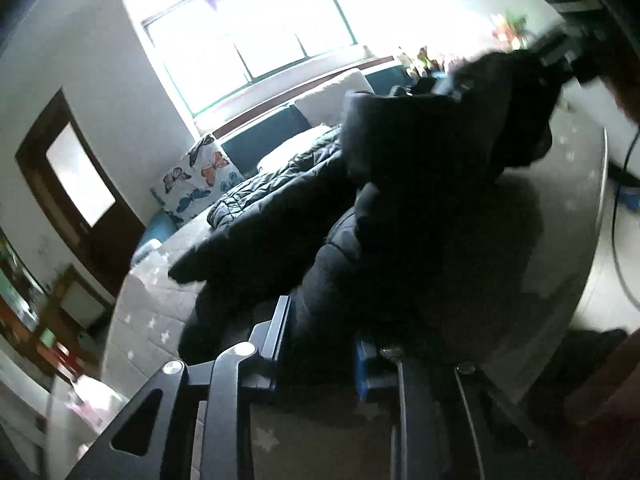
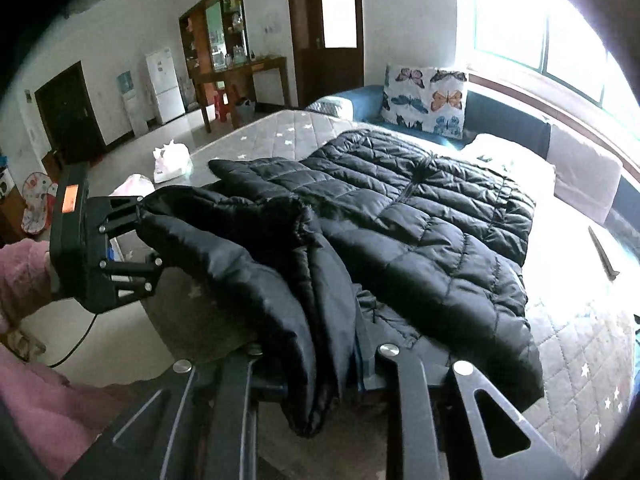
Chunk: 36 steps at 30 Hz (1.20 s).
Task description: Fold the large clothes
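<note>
A large black quilted puffer jacket (image 2: pixel 420 216) lies spread on a grey star-patterned mattress (image 2: pixel 580 360). Its near end is lifted off the mattress between both grippers. My right gripper (image 2: pixel 320 364) is shut on a bunched fold of the jacket's near edge. My left gripper (image 1: pixel 324 344) is shut on another part of the same edge; it also shows at the left of the right wrist view (image 2: pixel 140 236), clamped on the fabric. In the left wrist view the jacket (image 1: pixel 420 208) hangs dark and blurred, and the right gripper (image 1: pixel 560 60) shows at the top right.
A butterfly-print pillow (image 2: pixel 426 100) and white pillows (image 2: pixel 516 156) lie against the blue sofa back under the bright window. White plastic bags (image 2: pixel 172 164) sit off the mattress's far left edge. A wooden desk, fridge and doors stand behind. A dark object (image 2: pixel 602 254) lies on the mattress at right.
</note>
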Each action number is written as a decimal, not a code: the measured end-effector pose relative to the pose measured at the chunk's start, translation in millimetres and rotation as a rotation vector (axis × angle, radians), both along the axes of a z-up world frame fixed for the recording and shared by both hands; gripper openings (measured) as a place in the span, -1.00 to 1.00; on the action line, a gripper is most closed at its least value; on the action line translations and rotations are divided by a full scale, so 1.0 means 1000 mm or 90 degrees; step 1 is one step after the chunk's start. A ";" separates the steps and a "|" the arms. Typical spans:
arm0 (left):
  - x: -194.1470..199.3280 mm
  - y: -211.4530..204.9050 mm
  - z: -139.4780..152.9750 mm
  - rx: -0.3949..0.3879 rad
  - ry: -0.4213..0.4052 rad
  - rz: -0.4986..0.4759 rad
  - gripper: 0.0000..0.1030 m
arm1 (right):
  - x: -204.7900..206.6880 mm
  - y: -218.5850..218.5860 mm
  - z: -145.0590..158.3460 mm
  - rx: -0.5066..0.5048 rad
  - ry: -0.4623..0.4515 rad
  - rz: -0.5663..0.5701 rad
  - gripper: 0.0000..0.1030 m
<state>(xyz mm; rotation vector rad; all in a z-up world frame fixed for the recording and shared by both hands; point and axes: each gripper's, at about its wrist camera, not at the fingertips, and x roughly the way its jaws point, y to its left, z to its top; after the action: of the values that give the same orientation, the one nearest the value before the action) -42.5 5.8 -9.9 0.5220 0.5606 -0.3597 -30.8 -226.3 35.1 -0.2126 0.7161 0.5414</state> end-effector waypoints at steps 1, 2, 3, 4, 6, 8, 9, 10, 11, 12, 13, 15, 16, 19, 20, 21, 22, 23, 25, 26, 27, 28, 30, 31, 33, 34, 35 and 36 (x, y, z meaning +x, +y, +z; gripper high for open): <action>-0.004 0.001 0.001 -0.008 0.000 0.001 -0.48 | -0.005 0.000 0.001 0.000 -0.005 0.001 -0.55; -0.010 0.001 0.003 -0.016 -0.002 0.001 -0.49 | -0.009 -0.001 0.002 0.000 -0.008 0.002 -0.56; -0.016 0.001 0.005 -0.023 -0.002 0.000 -0.49 | -0.013 -0.001 0.002 -0.002 -0.010 0.002 -0.57; -0.022 0.001 0.007 -0.027 -0.002 -0.002 -0.49 | -0.016 -0.001 0.003 -0.004 -0.012 0.001 -0.57; -0.038 0.005 0.010 -0.043 0.003 -0.006 -0.49 | -0.026 -0.003 0.004 -0.002 -0.011 0.005 -0.58; -0.058 0.010 0.015 -0.066 0.015 -0.009 -0.50 | -0.033 -0.005 0.006 0.002 -0.007 0.010 -0.58; -0.065 0.012 0.018 -0.072 0.019 -0.009 -0.50 | -0.040 -0.006 0.006 0.004 -0.006 0.013 -0.58; -0.076 0.017 0.021 -0.077 0.021 -0.009 -0.50 | -0.046 -0.005 0.007 0.006 -0.004 0.020 -0.58; -0.088 0.018 0.025 -0.082 0.022 -0.011 -0.50 | -0.055 -0.004 0.008 0.007 -0.004 0.027 -0.58; -0.101 0.022 0.028 -0.086 0.023 -0.011 -0.50 | -0.060 -0.004 0.010 0.007 -0.004 0.032 -0.58; -0.114 0.025 0.033 -0.091 0.027 -0.010 -0.50 | -0.068 -0.002 0.011 0.007 -0.003 0.038 -0.58; -0.138 0.031 0.041 -0.096 0.029 -0.012 -0.50 | -0.083 0.002 0.016 0.006 -0.005 0.048 -0.58; -0.145 0.033 0.045 -0.096 0.024 -0.014 -0.50 | -0.089 0.004 0.020 0.000 -0.012 0.055 -0.58; -0.153 0.037 0.058 -0.097 0.010 -0.009 -0.50 | -0.090 0.007 0.031 -0.010 -0.032 0.059 -0.59; -0.152 0.038 0.063 -0.106 0.006 -0.004 -0.50 | -0.085 0.007 0.034 -0.012 -0.040 0.055 -0.59; -0.150 0.039 0.068 -0.112 0.004 0.000 -0.50 | -0.077 0.006 0.038 -0.008 -0.044 0.052 -0.59; -0.144 0.039 0.071 -0.116 0.002 0.004 -0.50 | -0.070 0.004 0.040 -0.004 -0.047 0.050 -0.59; -0.141 0.038 0.077 -0.120 0.001 0.011 -0.50 | -0.063 0.004 0.042 -0.002 -0.051 0.048 -0.59; -0.128 0.035 0.087 -0.124 -0.001 0.022 -0.50 | -0.047 0.006 0.046 -0.003 -0.063 0.042 -0.59; -0.122 0.035 0.093 -0.123 -0.004 0.025 -0.50 | -0.036 0.007 0.051 -0.002 -0.073 0.040 -0.59; -0.114 0.033 0.100 -0.120 -0.010 0.030 -0.50 | -0.031 0.005 0.053 -0.003 -0.079 0.041 -0.59; -0.109 0.030 0.109 -0.119 -0.014 0.033 -0.50 | -0.022 0.005 0.059 -0.004 -0.087 0.038 -0.59; -0.089 0.025 0.123 -0.113 -0.024 0.041 -0.51 | -0.009 0.004 0.066 0.000 -0.096 0.035 -0.60; -0.077 0.024 0.130 -0.113 -0.032 0.044 -0.51 | -0.001 0.004 0.070 -0.001 -0.102 0.030 -0.61; -0.052 0.021 0.143 -0.109 -0.041 0.052 -0.53 | 0.025 0.005 0.077 -0.011 -0.116 0.023 -0.63; -0.041 0.019 0.148 -0.108 -0.044 0.055 -0.53 | 0.041 0.005 0.080 -0.012 -0.118 0.016 -0.63; -0.023 0.016 0.154 -0.105 -0.044 0.060 -0.54 | 0.058 0.004 0.082 -0.009 -0.111 0.010 -0.64; -0.010 0.014 0.157 -0.102 -0.044 0.063 -0.55 | 0.070 0.004 0.083 -0.011 -0.106 0.006 -0.65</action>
<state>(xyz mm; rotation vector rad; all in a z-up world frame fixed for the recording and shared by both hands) -52.2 19.4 147.1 0.3493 0.4839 -0.2882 39.5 -222.1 118.6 -0.2731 0.5588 0.5200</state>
